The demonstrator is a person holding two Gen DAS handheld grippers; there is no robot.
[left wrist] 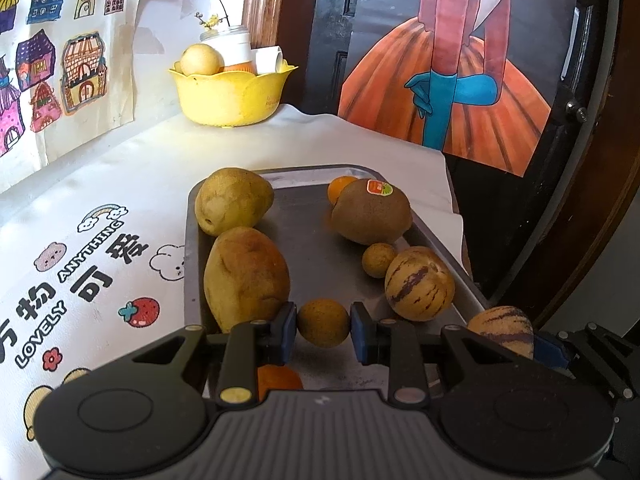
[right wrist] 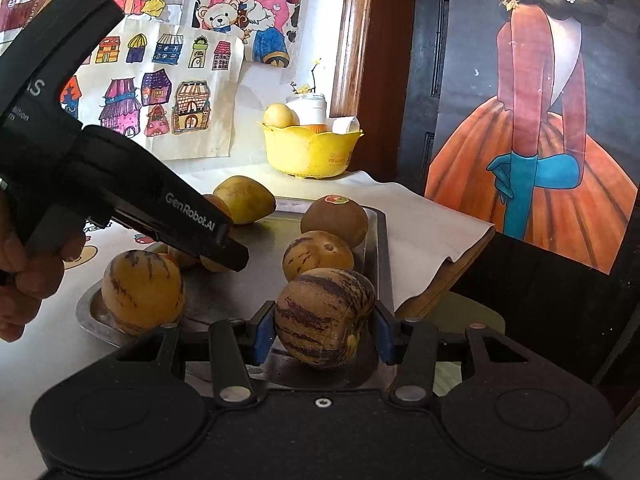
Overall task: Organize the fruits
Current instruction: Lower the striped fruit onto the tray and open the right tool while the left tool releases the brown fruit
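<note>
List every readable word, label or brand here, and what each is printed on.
"LOVELY ANYTHING": tablecloth, beside large Chinese characters.
"GenRobot.AI": body of the left gripper, seen from the right wrist view.
Sticker on the kiwi: too small to read.
Embossed mark on the yellow bowl: blurred, unreadable.

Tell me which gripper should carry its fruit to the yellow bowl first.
Probably the left. The left gripper is shut on a small round fruit, while the right gripper grips a bulky striped fruit. The yellow bowl lies ahead of both.
</note>
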